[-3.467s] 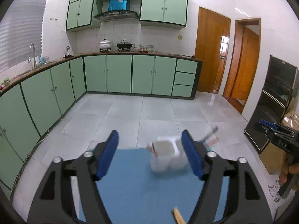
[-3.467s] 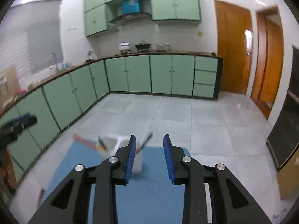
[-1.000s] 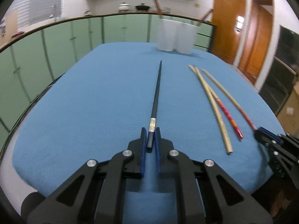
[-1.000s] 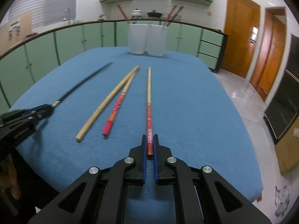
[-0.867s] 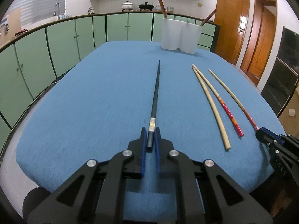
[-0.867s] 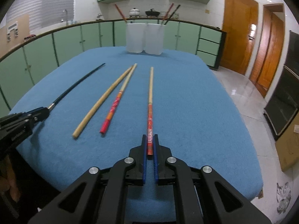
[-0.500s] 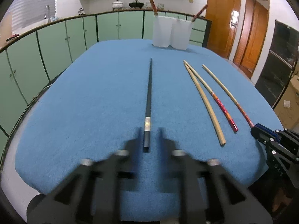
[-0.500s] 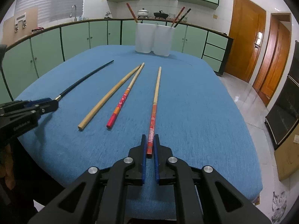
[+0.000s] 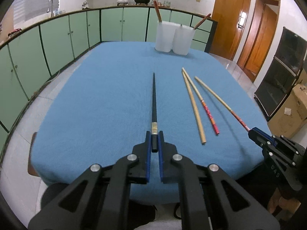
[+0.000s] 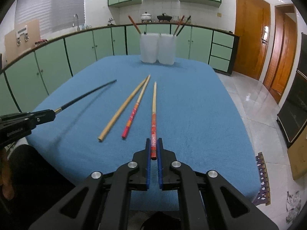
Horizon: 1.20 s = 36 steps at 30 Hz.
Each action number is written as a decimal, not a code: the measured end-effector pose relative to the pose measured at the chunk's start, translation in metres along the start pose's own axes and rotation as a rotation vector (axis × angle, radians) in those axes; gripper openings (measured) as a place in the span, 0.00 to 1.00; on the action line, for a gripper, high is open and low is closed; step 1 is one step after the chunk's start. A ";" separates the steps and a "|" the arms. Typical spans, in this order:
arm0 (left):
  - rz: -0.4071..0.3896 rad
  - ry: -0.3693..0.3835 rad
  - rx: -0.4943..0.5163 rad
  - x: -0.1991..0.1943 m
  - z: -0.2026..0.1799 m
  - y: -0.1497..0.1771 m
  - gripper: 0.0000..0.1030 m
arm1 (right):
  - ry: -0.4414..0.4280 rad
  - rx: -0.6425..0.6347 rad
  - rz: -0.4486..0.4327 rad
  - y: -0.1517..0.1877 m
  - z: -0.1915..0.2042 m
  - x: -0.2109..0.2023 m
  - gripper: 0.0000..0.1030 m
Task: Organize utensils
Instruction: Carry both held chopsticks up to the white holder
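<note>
Blue cloth covers the tabletop (image 9: 96,95). Our left gripper (image 9: 154,140) has its fingers clamped on the black chopstick (image 9: 154,99), which points toward twelve o'clock. Our right gripper (image 10: 153,147) pinches the red-handled chopstick (image 10: 153,113) likewise. Two more chopsticks (image 10: 124,109) lie between them, and two white holders (image 10: 157,48) stand at twelve o'clock.

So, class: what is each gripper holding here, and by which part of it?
The left gripper holds a black chopstick by its thick butt end. The right gripper holds a red-patterned chopstick by its red, thicker end.
</note>
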<state>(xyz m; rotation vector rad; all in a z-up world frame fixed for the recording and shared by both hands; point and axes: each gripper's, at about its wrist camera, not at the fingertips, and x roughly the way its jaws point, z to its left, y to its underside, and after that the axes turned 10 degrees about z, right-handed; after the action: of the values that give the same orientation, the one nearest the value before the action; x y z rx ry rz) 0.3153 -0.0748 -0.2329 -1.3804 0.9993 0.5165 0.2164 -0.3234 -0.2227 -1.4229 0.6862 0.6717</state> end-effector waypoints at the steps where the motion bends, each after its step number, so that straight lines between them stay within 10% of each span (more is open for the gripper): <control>1: -0.007 0.001 -0.002 -0.006 0.001 -0.001 0.06 | -0.003 -0.001 -0.007 -0.002 0.000 -0.004 0.06; 22: -0.161 0.013 0.087 -0.097 -0.013 -0.024 0.06 | -0.001 -0.057 -0.107 -0.043 -0.001 -0.083 0.06; 36: -0.115 0.062 0.170 -0.107 -0.003 -0.080 0.06 | -0.037 -0.105 -0.020 -0.107 -0.004 -0.094 0.06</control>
<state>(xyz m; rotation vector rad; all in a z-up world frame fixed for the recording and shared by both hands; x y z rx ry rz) 0.3239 -0.0655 -0.0997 -1.2990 0.9836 0.2975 0.2374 -0.3321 -0.0821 -1.5077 0.6145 0.7258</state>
